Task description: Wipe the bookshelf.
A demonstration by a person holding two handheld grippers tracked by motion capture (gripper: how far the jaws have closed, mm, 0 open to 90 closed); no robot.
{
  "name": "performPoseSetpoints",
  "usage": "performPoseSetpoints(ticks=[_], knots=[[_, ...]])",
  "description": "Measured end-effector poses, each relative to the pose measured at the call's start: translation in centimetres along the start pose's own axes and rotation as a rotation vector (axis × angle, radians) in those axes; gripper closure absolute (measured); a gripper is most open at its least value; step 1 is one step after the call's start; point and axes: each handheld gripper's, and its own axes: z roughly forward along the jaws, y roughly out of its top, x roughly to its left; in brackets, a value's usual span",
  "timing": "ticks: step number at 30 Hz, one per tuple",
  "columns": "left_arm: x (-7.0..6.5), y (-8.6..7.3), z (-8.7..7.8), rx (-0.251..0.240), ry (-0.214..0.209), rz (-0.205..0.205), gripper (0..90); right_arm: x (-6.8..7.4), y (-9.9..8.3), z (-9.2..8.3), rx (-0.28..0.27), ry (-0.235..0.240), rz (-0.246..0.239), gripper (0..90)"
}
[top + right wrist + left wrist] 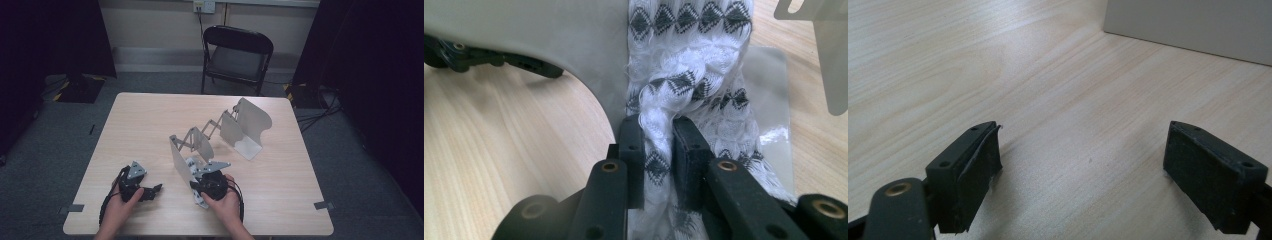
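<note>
A white knitted cloth [689, 50] with rows of black diamonds lies on the base of a grey metal folding rack [220, 132], against its nearest upright plate [549, 30]. My right gripper [659, 135] is shut on a bunched fold of this cloth, its pads pressing from both sides. In the high view the right gripper [200, 187] sits at the rack's near end, with bits of the cloth [191, 162] showing around it. My left gripper [152, 190] rests low over the bare tabletop to the left, open, with nothing between its jaws [1083, 150].
The rack stretches diagonally toward the table's far right, with several upright plates joined by scissor links. One rack plate [1193, 25] stands ahead of the left gripper. The wooden table [150, 120] has its front edge near both hands. A black folding chair [235, 50] stands behind it.
</note>
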Motion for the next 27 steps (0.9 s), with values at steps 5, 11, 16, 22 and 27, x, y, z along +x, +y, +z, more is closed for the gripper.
performPoseSetpoints(ticks=[5,11,16,22,27], knots=[[0.0,0.0,0.0,0.000,0.000,0.000,14.7,-0.1,-0.1,0.2,0.019,-0.006,-0.011,77.7],[0.0,0.0,0.0,0.001,0.001,-0.004,14.7,-0.2,-0.1,0.0,0.018,0.004,-0.007,77.8],[0.0,0.0,0.0,0.001,0.002,0.000,14.7,-0.3,0.9,-1.1,-0.005,0.003,-0.010,77.9],[0.0,0.0,0.0,0.001,0.002,0.000,14.7,0.0,2.6,-3.3,-0.048,0.002,-0.028,77.9],[0.0,0.0,0.0,0.001,0.003,0.000,14.7,0.2,4.1,-5.3,-0.096,0.023,-0.024,77.8]])
